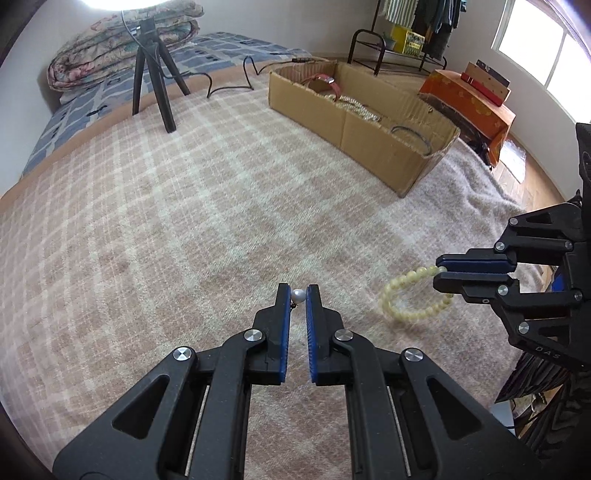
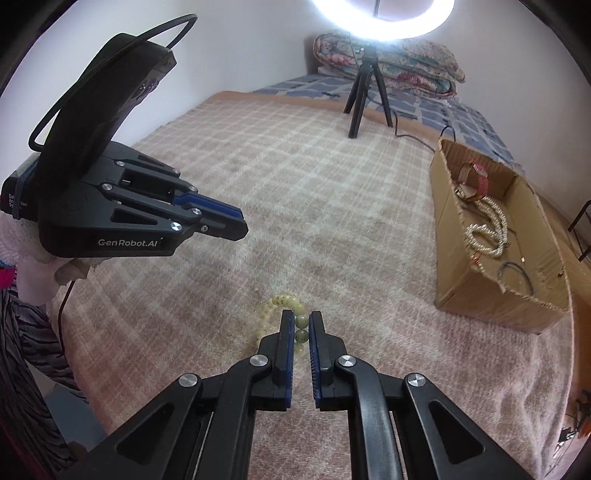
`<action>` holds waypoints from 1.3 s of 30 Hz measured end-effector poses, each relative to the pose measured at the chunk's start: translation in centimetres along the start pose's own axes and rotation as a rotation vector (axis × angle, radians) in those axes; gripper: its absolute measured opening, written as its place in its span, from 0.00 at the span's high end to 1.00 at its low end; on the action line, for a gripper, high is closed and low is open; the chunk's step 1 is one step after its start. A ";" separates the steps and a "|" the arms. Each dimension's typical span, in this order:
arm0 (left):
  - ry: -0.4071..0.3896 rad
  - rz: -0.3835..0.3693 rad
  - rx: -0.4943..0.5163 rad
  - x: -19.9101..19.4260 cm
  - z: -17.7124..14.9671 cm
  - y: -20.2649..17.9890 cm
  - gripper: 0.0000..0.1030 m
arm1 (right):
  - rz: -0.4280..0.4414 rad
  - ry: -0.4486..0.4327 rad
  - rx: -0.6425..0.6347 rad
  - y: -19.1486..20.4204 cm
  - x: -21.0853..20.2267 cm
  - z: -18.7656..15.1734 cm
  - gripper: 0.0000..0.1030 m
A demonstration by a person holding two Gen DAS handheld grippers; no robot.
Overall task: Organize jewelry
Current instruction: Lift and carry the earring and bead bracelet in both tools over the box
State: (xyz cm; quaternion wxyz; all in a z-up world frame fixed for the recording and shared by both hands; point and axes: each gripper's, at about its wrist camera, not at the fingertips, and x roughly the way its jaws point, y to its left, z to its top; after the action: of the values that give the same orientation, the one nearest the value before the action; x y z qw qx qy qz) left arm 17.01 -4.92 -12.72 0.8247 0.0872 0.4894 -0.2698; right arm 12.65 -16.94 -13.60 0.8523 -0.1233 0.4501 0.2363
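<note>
Left tongs [image 1: 298, 295] pinch a small white pearl earring [image 1: 297, 295] at the tips; it may squirt out. Right tongs [image 2: 300, 325], closed on a pale yellow-green bead bracelet [image 2: 284, 302], apparently clear of the plaid-blanketed bed [image 2: 332, 184]; the loop could swing loose.

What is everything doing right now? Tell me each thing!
left gripper: shut on a small white pearl earring
right gripper: shut on a yellow bead bracelet, which dangles
cardboard box: open on top, holding a watch, pearl strands and a dark ring-shaped band
ring light: on
</note>
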 end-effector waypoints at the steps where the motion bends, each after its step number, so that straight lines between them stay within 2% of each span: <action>1: -0.008 -0.003 0.002 -0.2 0.2 -0.2 0.94 | -0.007 -0.008 0.000 -0.1 -0.3 0.1 0.95; 13: -0.069 -0.044 0.003 -1.8 2.3 -2.0 0.94 | -0.091 -0.120 0.035 -2.7 -4.3 1.8 0.95; 26: -0.120 -0.097 -0.005 -2.6 4.8 -3.9 0.94 | -0.180 -0.230 0.120 -7.5 -8.7 3.3 0.95; 39: -0.175 -0.151 0.001 -2.4 8.7 -7.0 0.94 | -0.236 -0.266 0.147 -11.2 -9.9 5.3 0.95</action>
State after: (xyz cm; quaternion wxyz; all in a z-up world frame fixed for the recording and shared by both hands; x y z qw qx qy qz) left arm 19.01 -13.52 -5.39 0.8414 0.0265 0.4207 -0.3382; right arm 17.41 -27.20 -2.50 0.9328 -0.0802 0.3320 0.1152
